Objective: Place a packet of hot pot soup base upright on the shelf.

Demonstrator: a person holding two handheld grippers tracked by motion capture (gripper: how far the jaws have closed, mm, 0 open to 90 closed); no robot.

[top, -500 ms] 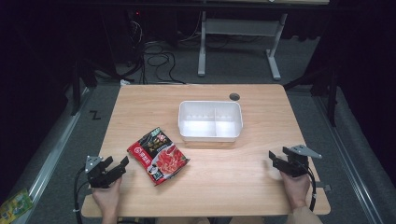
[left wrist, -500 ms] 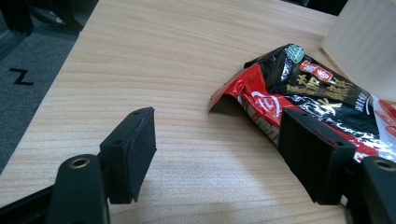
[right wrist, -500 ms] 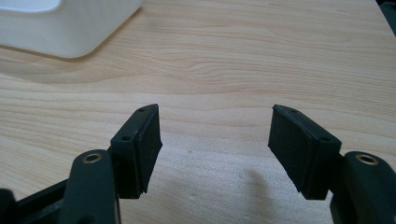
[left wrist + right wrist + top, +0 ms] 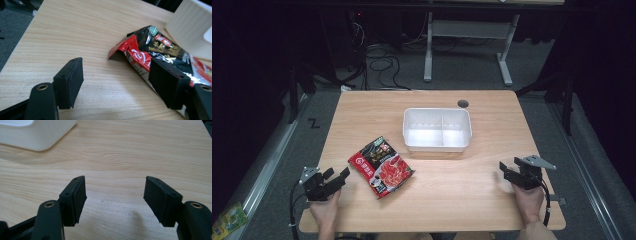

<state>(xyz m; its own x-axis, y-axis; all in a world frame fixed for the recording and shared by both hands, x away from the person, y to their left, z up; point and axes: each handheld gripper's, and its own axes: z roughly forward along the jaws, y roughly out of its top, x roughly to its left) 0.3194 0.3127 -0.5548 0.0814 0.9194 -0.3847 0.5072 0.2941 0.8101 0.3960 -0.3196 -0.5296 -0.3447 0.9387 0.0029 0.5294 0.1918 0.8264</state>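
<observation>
A red and black snack packet lies flat on the wooden table, left of centre. Behind it stands a white two-compartment bin, empty. My left gripper is open near the front left corner, just left of the packet, held in a hand. In the left gripper view the packet lies ahead, partly behind the right jaw, with the bin's wall at top right. My right gripper is open near the front right, over bare wood. The bin's corner sits at upper left of the right gripper view.
A round cable hole sits in the table's far edge. Grey floor with cables and a desk frame lie beyond. A green packet lies on the floor at bottom left.
The left gripper has edged right toward the packet. The right gripper has barely moved.
</observation>
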